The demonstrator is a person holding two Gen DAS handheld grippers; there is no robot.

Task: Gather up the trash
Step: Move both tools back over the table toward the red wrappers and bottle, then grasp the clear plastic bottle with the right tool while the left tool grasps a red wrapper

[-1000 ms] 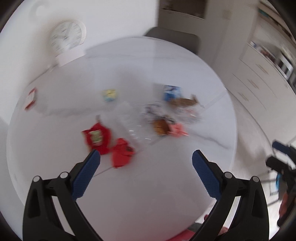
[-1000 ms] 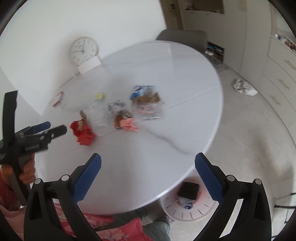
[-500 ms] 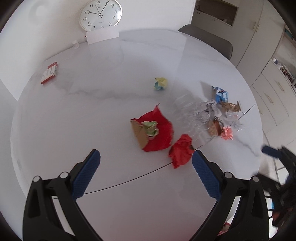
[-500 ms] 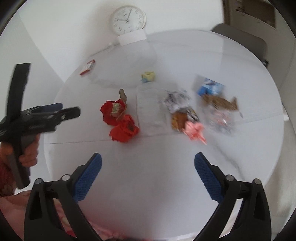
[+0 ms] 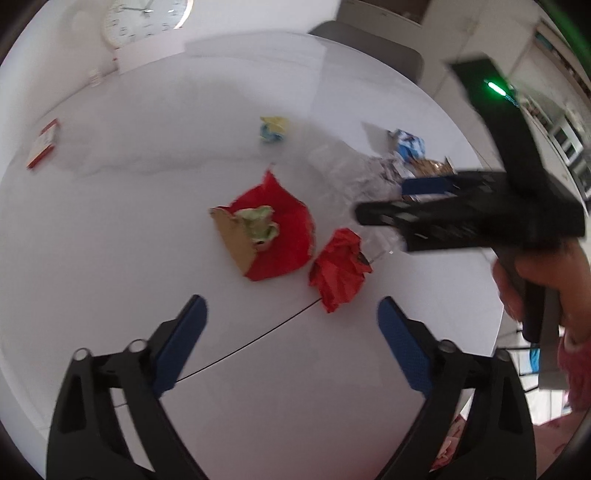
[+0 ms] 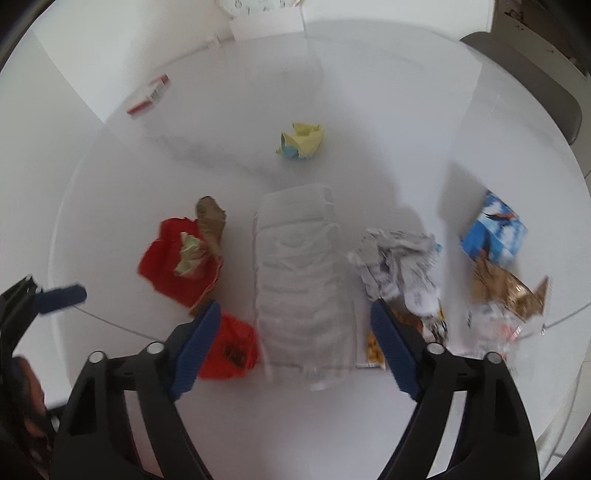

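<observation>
Trash lies on a round white table [image 5: 110, 229]. A red wrapper with brown card and a green wad [image 5: 266, 236] [image 6: 181, 258] lies mid-table. A crumpled red paper [image 5: 340, 273] [image 6: 229, 350] lies beside it. A clear plastic tray [image 6: 303, 280] lies straight ahead of my right gripper [image 6: 291, 332], which is open and empty just short of it. My left gripper [image 5: 291, 332] is open and empty, short of the red pieces. A yellow-blue paper ball [image 5: 273, 127] [image 6: 301, 140] lies farther back.
Crumpled newspaper [image 6: 399, 258], a blue carton [image 6: 495, 232], a brown foil wrapper [image 6: 506, 288] and a yellow packet [image 6: 375, 347] lie to the right. A red-white box [image 5: 42, 144] sits at the far left. A clock [image 5: 144, 14] leans on the wall; a grey chair [image 5: 373, 44] stands behind.
Both grippers have moved in closer over the table. The right gripper now reaches across the left wrist view and faces the clear tray. Both stay open.
</observation>
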